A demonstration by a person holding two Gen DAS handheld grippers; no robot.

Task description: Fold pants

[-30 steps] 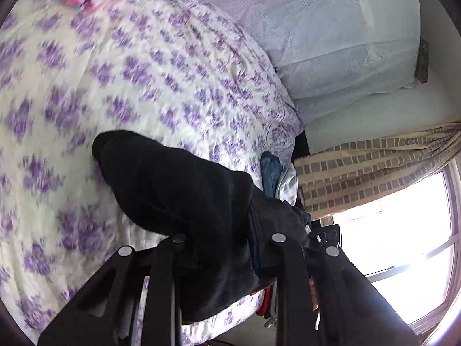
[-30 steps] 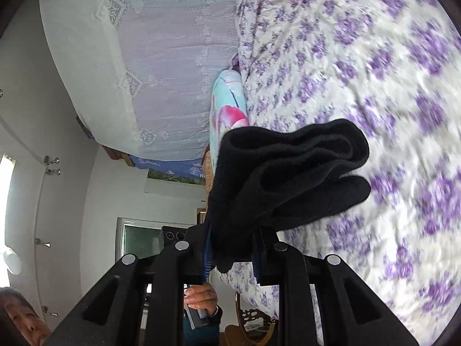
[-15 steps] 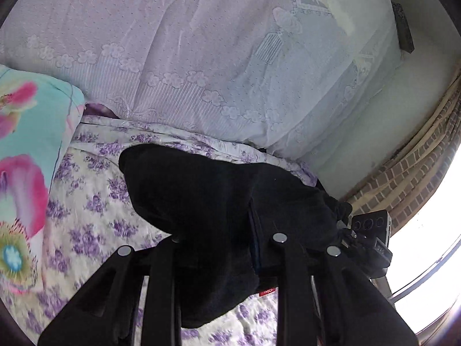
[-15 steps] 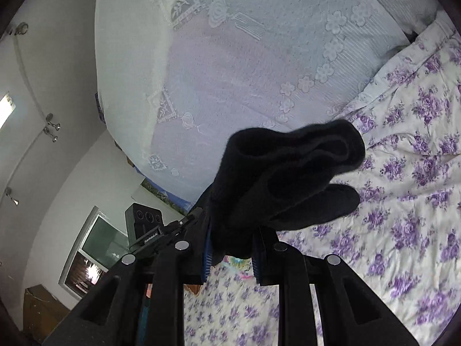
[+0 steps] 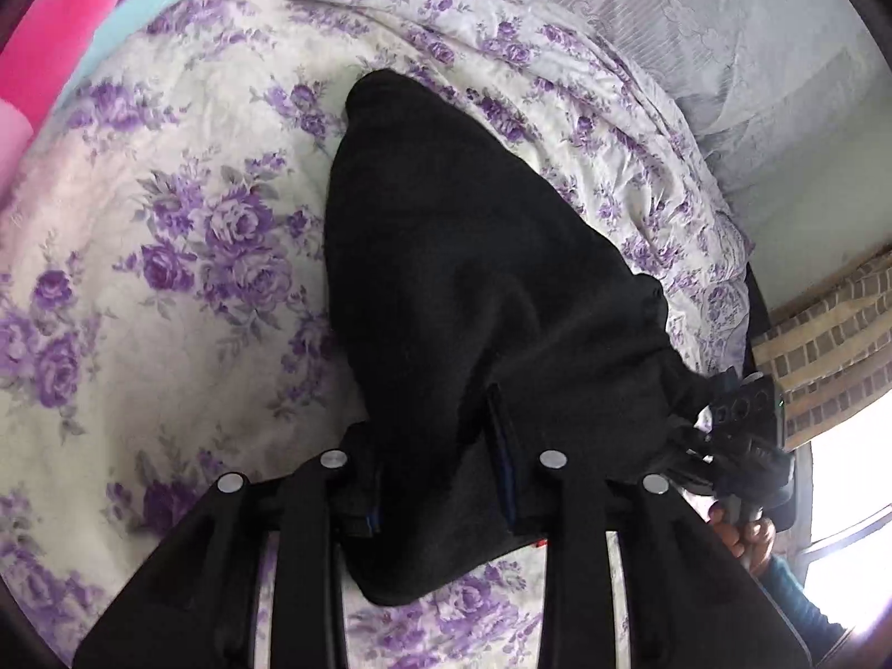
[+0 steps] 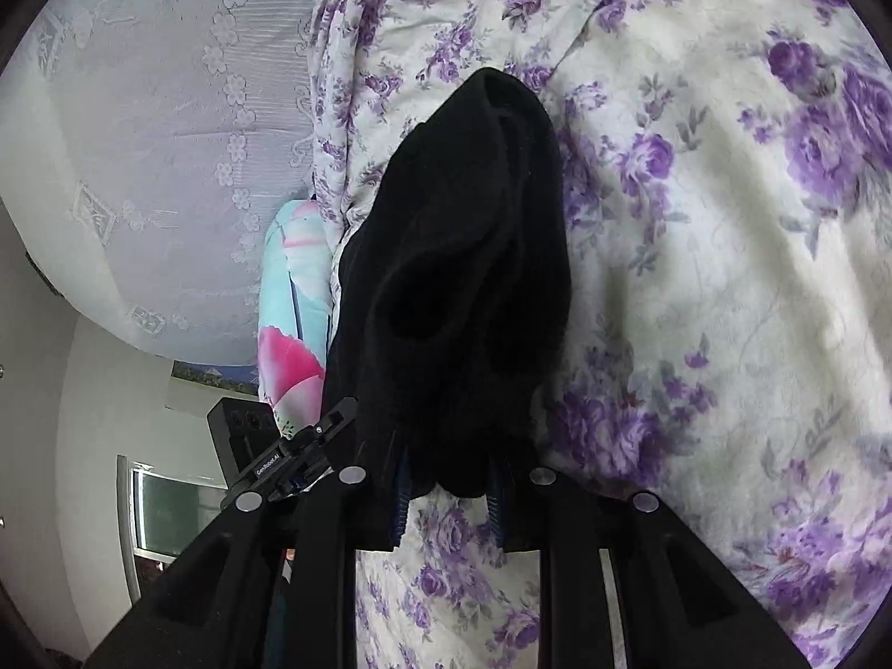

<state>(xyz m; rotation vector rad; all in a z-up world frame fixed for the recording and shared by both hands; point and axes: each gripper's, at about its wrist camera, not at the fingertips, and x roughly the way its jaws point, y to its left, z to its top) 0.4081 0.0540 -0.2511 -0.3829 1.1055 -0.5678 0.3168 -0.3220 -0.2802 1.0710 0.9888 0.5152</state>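
The pants (image 5: 474,301) are matt, fuzzy black cloth on a soft, crinkled floral cotton bedspread (image 5: 184,212)

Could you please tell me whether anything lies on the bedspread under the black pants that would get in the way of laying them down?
Nothing visible does. Both grippers, left and right, grip the black pants, and the floral bedspread around and below them looks bare. The colourful pillow sits off to the side.

Bed (image 5: 184,234) covered in a cream sheet with purple flowers. Black pants (image 5: 463,290) sag onto it, seemingly touching. Bright flowered pillow (image 6: 292,301) at its edge.
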